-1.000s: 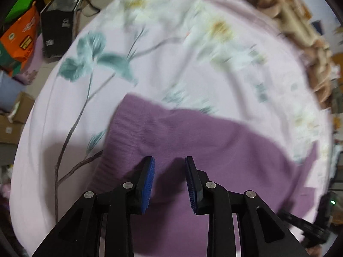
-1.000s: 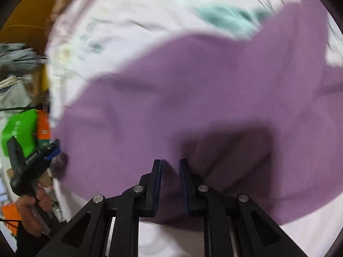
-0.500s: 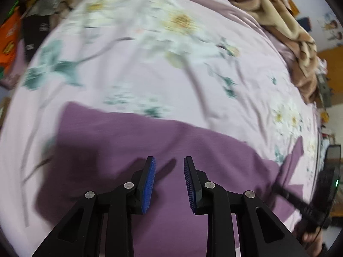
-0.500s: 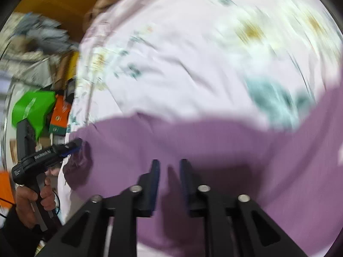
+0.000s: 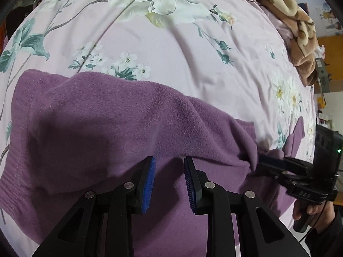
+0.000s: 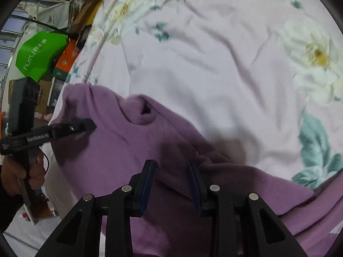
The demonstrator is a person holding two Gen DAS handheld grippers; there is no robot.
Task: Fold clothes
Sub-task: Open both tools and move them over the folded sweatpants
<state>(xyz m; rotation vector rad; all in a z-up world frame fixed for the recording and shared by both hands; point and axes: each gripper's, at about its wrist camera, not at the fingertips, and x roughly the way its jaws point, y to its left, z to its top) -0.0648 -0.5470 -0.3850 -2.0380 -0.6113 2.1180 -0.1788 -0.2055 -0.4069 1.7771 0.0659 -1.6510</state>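
A purple knit sweater lies folded over on a pink floral bedsheet. My left gripper is open and empty, hovering just above the sweater's middle. My right gripper is open and empty above the sweater near a raised fold. The right gripper also shows at the right edge of the left wrist view, its tip at the sweater's edge. The left gripper shows at the left of the right wrist view, over the sweater's corner.
A brown blanket is bunched at the bed's far right. Beside the bed stand a green bag, orange packets and cardboard boxes. The sheet beyond the sweater is wrinkled.
Both grippers have swung across the bed and steadied. The right gripper's fingers have spread from nearly shut to open. The sweater now lies with a fold across its middle.
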